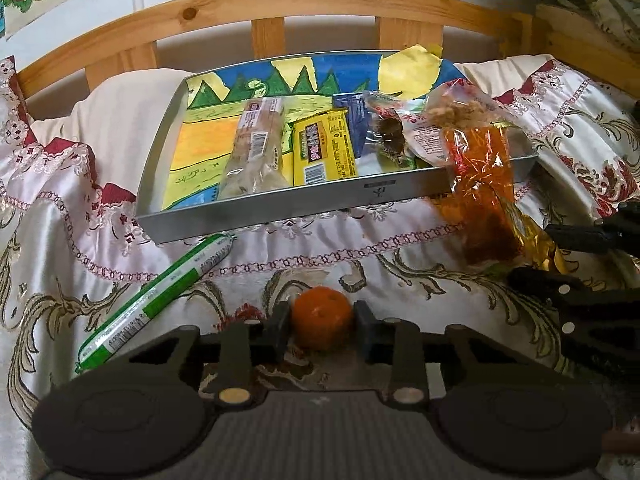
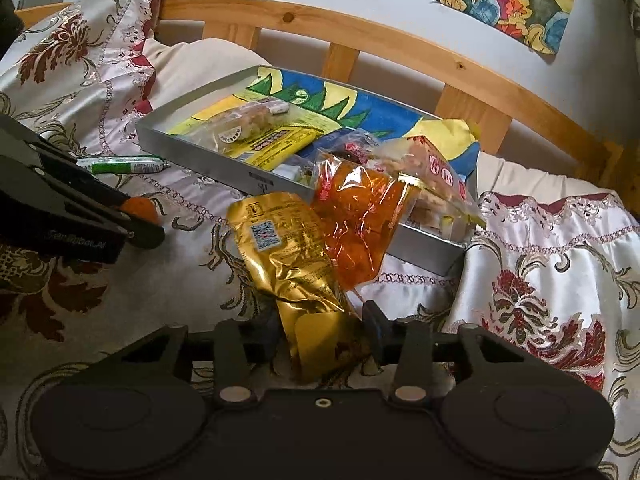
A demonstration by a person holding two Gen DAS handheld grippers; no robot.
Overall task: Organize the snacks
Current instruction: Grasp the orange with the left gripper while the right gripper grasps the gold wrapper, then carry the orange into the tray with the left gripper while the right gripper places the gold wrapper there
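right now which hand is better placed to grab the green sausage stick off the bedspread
Left. The green-wrapped sausage stick lies just left of the left claw, though it grips a small orange fruit. The right claw holds a gold foil pouch.

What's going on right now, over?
Left gripper clamped on the small orange. Right gripper pinching the gold pouch. Tray ahead; orange packet draped over its near corner.

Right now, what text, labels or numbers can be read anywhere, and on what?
"10" in a red circle: clear biscuit bag.
Embossed lettering on the left gripper: too faint to read.
Yellow packet: characters and barcode, blurred.
Gold pouch: QR code, small print unreadable.
Green sausage stick: digits too small.
Tray label: illegible.
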